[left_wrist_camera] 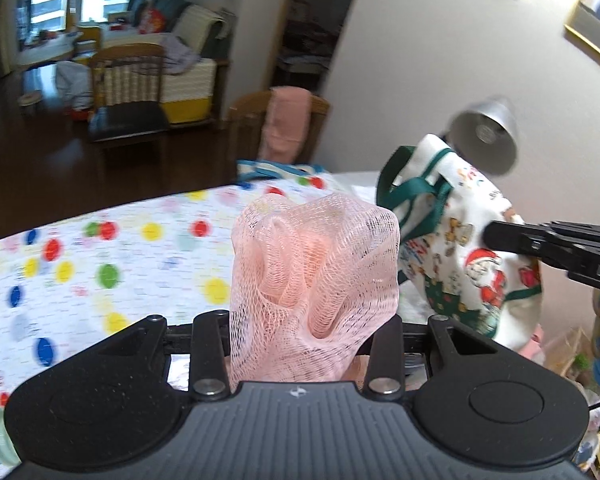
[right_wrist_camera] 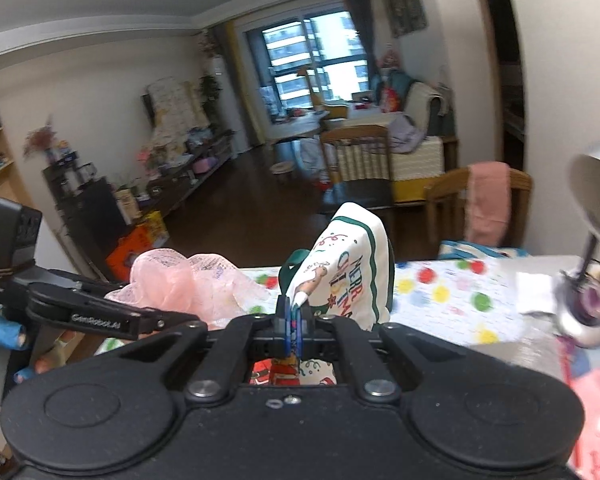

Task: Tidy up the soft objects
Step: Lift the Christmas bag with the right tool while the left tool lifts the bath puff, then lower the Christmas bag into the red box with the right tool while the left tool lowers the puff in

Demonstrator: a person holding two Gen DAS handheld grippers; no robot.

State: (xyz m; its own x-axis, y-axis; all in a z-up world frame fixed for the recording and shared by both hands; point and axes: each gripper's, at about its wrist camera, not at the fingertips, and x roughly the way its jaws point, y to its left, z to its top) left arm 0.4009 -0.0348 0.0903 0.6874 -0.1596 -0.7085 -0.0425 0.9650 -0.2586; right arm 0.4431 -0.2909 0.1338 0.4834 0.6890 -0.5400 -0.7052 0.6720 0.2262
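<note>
1. Left gripper [left_wrist_camera: 312, 320] fingers pinch pink mesh pouf [left_wrist_camera: 314, 264], held above the desk [left_wrist_camera: 100, 248].
2. Right gripper [right_wrist_camera: 294, 320] fingers pinch Christmas bag [right_wrist_camera: 352, 268] rim.
3. Keep bag mouth open, lower pouf inside before releasing.

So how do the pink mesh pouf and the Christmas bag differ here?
The pink mesh pouf is open, see-through netting in one plain colour; the Christmas bag is opaque white cloth with cartoon prints and green trim. The pouf bunches shapelessly, while the bag has straps. Both are soft and lifted above the table, one per tool.
</note>
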